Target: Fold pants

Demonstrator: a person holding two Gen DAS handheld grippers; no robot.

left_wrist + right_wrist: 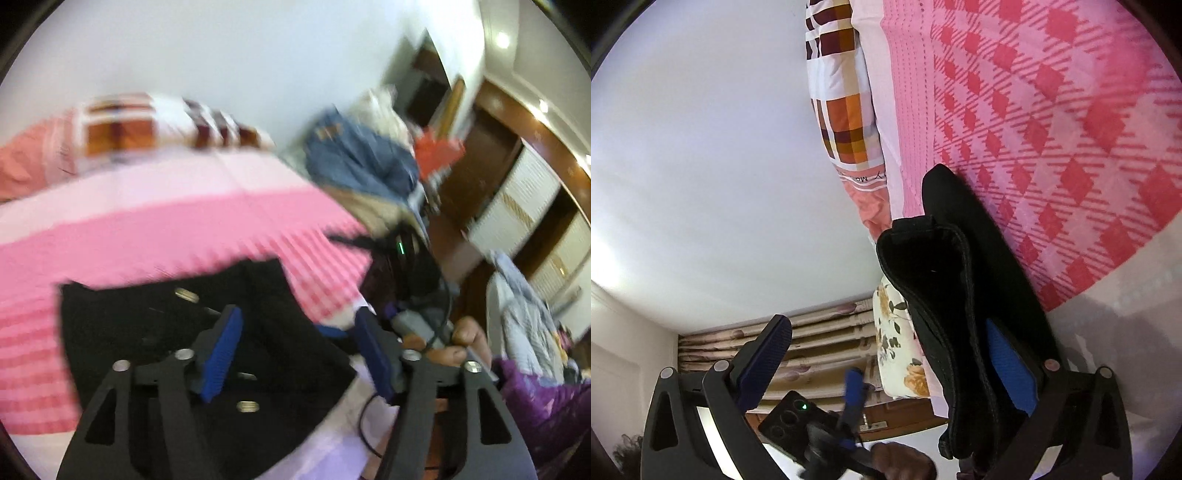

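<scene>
**Black pants on a pink checked bedspread, seen from both wrist cameras**

The black fabric pants point(207, 332), folded into a compact dark block with small metal buttons on top, lie on the pink-and-red checked bedspread point(155, 221) near its front edge. In the right wrist view the same pants point(964, 295) show as a thick stack of layers whose rounded, hemmed edges rise off the bedspread point(1052, 129). The left gripper point(303, 354), black with blue ribbed pads, hovers over the garment with its jaws apart; the pads press on nothing (the frame is motion-blurred). The right gripper point(890, 365) stands wide open: its blue right-hand pad point(1008, 369) lies close against the pants' layered edge, while the other finger is out in free air, so no grip is closed. Beyond the pants, a brown-and-orange plaid pillow point(842, 110) sits at the bedspread's far edge, and a heap of blue denim clothing point(354, 158) rests beside the bed. A floral cushion point(897, 339) lies just past the pants.
</scene>
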